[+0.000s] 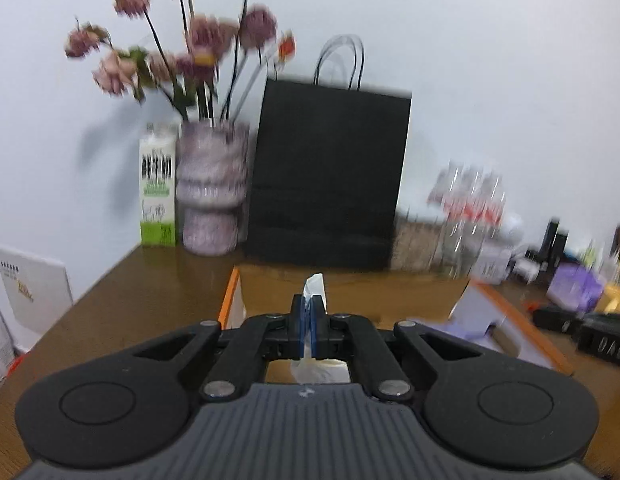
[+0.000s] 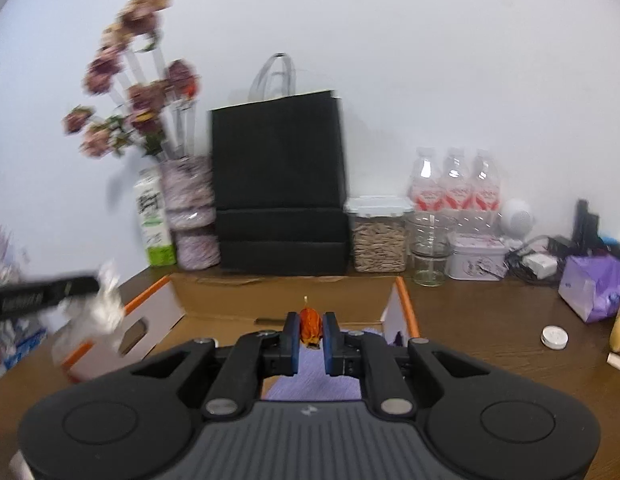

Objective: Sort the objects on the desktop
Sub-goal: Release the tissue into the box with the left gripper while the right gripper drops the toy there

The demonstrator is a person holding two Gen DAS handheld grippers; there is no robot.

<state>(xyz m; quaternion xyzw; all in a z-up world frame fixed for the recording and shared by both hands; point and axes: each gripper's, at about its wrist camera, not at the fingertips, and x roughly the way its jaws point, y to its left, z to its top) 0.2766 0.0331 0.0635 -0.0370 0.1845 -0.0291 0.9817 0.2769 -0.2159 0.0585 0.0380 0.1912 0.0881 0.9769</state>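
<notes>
Left tongs (image 1: 310, 330) pinch my crumpled white tissue (image 1: 315, 286); right tongs (image 2: 310, 338) clamp a small orange object (image 2: 310, 326), both above the cardboard box (image 2: 286, 294).

Ahead of my tongs the open cardboard box (image 2: 286, 294) at lower centre leaves room above; black bag (image 2: 280, 184), vase (image 2: 190, 216) and bottles (image 2: 454, 188) wall off mid-frame behind it.
</notes>
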